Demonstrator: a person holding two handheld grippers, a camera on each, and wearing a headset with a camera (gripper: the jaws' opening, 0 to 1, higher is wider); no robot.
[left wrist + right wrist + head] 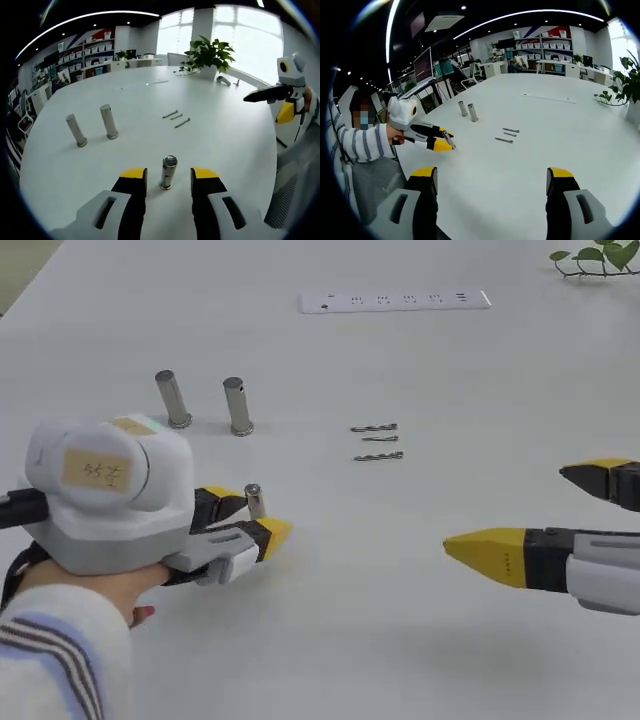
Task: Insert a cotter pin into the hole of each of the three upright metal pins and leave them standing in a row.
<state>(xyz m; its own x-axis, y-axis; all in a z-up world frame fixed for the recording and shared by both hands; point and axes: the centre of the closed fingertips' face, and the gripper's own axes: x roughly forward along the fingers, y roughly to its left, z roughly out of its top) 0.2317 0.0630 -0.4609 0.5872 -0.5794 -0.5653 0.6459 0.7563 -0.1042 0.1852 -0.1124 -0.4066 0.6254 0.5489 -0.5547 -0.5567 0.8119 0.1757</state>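
Left gripper [256, 518] straddling pin [254, 497], right gripper [503, 508] cropped

R gripper [493, 176] fingers [425, 175] spread wide above white surface [560, 125]. L gripper [448, 140] at left, striped sleeve [362, 145] behind it. Two upright metal pins [472, 113] stand beyond it; three cotter pins [510, 130] lie mid-surface.

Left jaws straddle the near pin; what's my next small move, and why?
Probably shut the left gripper on the near pin: it stands upright between the open jaws, apart from the two far pins. The cotter pins lie loose, untouched.
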